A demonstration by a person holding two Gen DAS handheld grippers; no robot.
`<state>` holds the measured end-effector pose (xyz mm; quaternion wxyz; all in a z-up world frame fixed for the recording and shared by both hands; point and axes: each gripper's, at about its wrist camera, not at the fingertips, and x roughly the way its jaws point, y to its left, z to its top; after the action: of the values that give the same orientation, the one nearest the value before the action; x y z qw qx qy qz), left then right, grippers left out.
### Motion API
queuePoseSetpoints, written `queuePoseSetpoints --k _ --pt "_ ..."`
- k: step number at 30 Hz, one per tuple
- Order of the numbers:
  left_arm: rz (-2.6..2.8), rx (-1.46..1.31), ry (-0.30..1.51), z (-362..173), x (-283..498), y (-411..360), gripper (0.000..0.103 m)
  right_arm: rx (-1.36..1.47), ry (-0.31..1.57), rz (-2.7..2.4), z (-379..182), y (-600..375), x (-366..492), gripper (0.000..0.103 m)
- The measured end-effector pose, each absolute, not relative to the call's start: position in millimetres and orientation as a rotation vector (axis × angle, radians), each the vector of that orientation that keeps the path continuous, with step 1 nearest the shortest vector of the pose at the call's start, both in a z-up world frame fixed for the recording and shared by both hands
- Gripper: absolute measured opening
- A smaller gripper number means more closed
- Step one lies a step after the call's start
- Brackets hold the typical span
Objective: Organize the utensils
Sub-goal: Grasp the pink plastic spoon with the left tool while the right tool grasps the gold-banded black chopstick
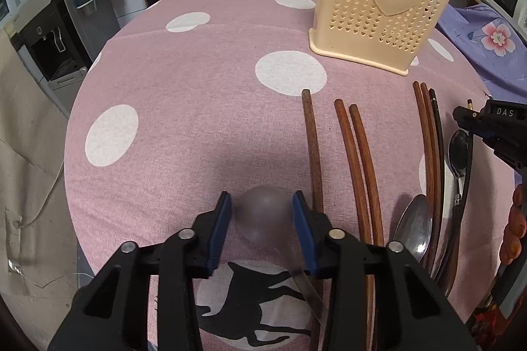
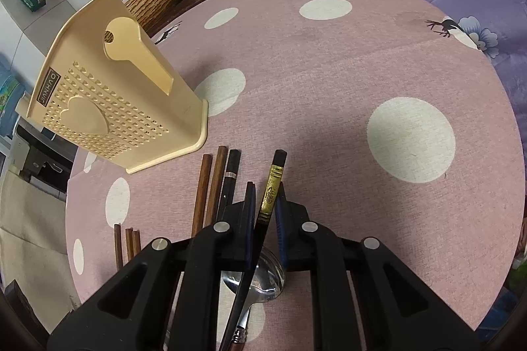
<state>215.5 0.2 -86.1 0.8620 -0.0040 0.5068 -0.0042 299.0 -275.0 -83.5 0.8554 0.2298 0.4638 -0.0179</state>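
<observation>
Gripping the black chopstick [image 2: 272,196] nearly closed, our right claw [image 2: 265,219] finds the holder [image 2: 108,107] at 10 o'clock; the left claw [image 1: 262,212] gapes empty.

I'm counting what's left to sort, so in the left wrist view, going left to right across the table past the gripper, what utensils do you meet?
Single brown chopstick → pair of brown chopsticks → steel spoon → bundle of brown and black chopsticks → second spoon, partly under the right gripper.
</observation>
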Motion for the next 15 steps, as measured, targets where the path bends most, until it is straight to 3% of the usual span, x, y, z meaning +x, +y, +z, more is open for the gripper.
queuePoseSetpoints --k 15 --pt "-0.073 -0.075 1.018 -73.2 219.1 4.5 0.036 0.410 0.895 0.008 -57.9 -263.7 285.7 0.012"
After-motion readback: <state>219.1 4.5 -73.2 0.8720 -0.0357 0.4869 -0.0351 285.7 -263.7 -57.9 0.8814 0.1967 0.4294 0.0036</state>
